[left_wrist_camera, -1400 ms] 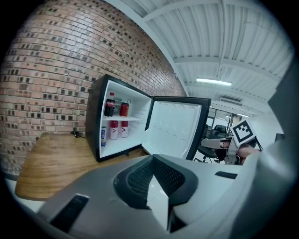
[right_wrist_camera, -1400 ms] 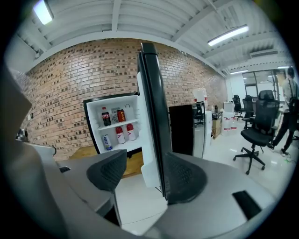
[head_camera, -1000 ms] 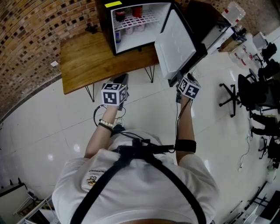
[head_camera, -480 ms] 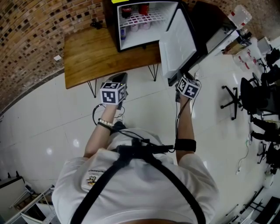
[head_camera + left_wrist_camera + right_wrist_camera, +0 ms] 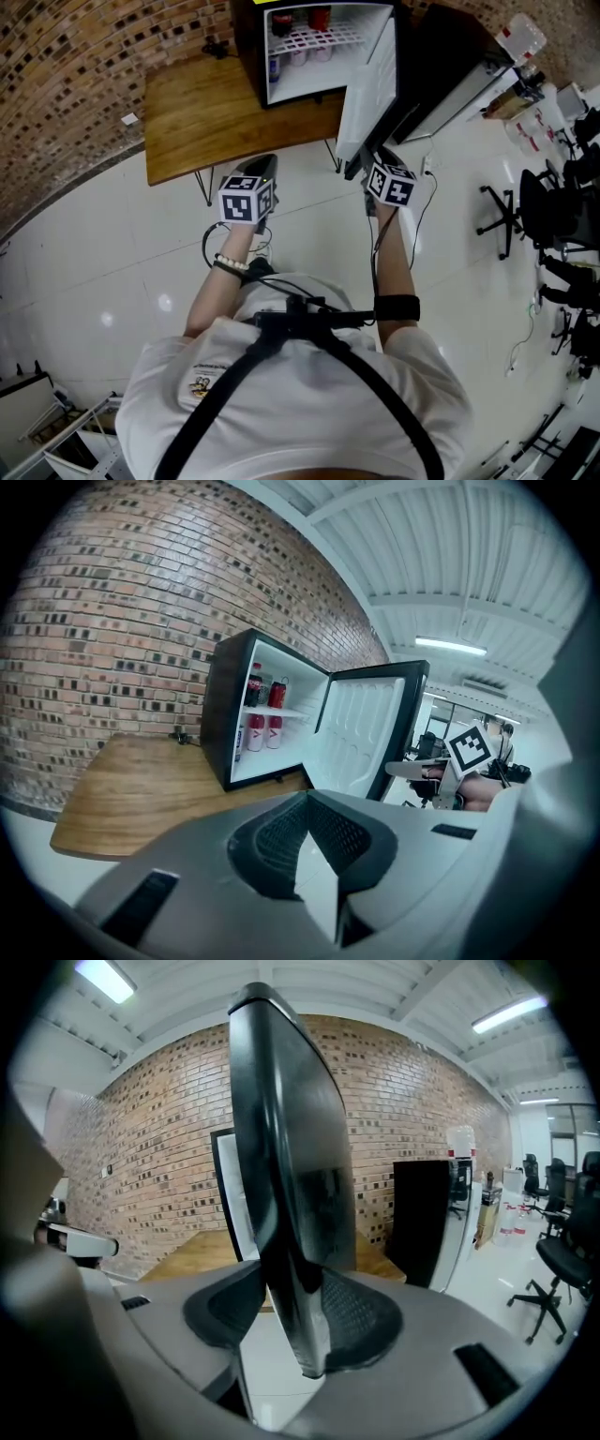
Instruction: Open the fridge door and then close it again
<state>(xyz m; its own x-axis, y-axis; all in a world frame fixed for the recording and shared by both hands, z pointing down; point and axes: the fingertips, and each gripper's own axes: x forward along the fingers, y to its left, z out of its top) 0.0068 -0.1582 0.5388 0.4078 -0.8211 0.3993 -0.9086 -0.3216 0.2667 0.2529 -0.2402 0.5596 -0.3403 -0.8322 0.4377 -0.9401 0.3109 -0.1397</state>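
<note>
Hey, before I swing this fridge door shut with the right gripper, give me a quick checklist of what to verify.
1. The fridge door stands open, free to swing: ok.
2. Its edge sits between the right gripper jaws: ok, though the jaws are opening.
3. The left gripper is shut, empty and back from the fridge: ok.
4. The bottles stand fully inside, nothing sticking out: ok.
5. Door closed against the fridge: not ok, not yet done.

Black fridge [image 5: 314, 52] stands with door [image 5: 368, 94] half open.
</note>
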